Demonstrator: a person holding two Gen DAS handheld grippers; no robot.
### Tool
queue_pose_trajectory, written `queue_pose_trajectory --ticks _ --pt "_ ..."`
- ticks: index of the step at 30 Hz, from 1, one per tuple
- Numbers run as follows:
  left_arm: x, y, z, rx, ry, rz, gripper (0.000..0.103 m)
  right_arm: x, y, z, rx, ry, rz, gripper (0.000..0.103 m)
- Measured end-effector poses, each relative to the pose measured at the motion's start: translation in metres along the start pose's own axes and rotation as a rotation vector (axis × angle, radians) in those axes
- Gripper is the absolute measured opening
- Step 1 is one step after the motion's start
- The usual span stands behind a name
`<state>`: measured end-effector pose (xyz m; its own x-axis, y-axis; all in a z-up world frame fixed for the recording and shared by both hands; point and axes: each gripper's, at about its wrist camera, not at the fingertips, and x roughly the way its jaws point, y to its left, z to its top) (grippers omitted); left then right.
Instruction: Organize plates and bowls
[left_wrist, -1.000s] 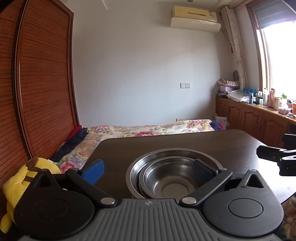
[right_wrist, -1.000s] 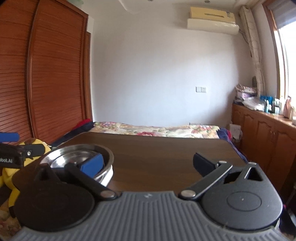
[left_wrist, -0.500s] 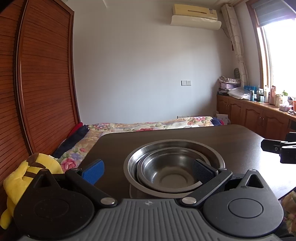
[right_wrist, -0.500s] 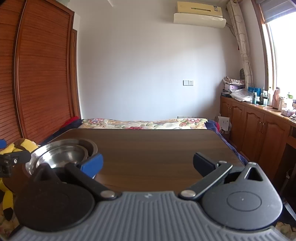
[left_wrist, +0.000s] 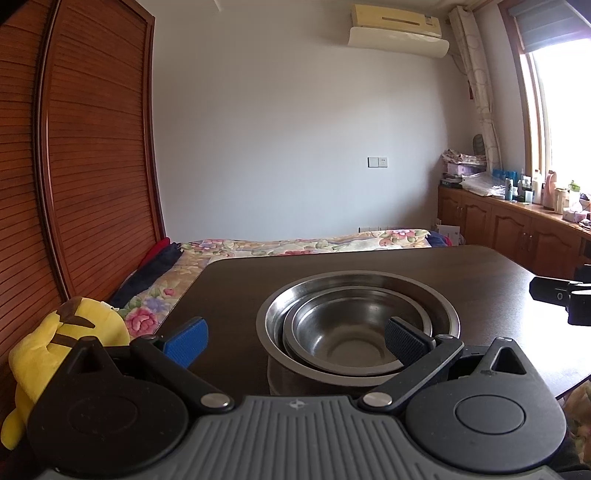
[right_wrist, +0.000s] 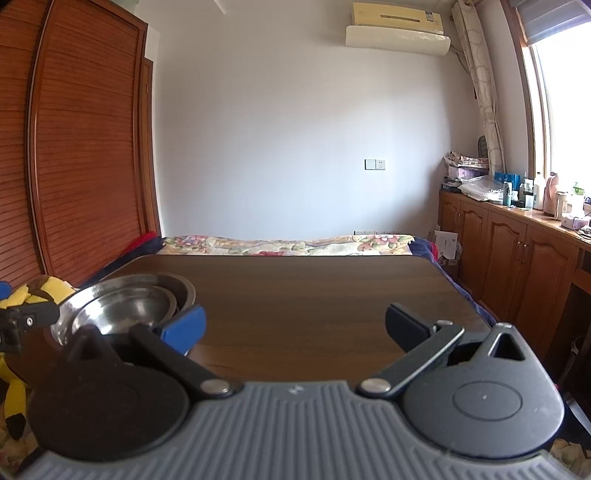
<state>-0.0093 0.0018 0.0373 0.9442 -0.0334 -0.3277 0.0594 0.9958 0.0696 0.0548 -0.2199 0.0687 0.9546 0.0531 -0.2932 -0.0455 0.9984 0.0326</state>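
Backing away now, both claws, left claw (left_wrist: 295, 338) and right claw (right_wrist: 295, 326), spread wide and empty, nested bowls (left_wrist: 356, 326) near-left on the surface (right_wrist: 314, 288); withdraw straight, don't clip the rim.

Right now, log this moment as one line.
left gripper: open | right gripper: open | small bowl nested in large bowl | table

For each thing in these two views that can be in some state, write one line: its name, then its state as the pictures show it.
Left gripper: open, holding nothing.
Right gripper: open, holding nothing.
Large steel bowl: upright on the table.
Small steel bowl: upright, nested inside the large bowl, empty.
Wardrobe door: shut.
Cabinet doors: shut.
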Motion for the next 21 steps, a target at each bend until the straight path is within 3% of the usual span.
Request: queue_pose_trajectory --ticks 21 --pt "-0.0003 0.0002 -0.0008 0.002 0.002 0.0 0.103 -0.0009 -0.001 -0.0006 0.004 0.001 -0.002 0.103"
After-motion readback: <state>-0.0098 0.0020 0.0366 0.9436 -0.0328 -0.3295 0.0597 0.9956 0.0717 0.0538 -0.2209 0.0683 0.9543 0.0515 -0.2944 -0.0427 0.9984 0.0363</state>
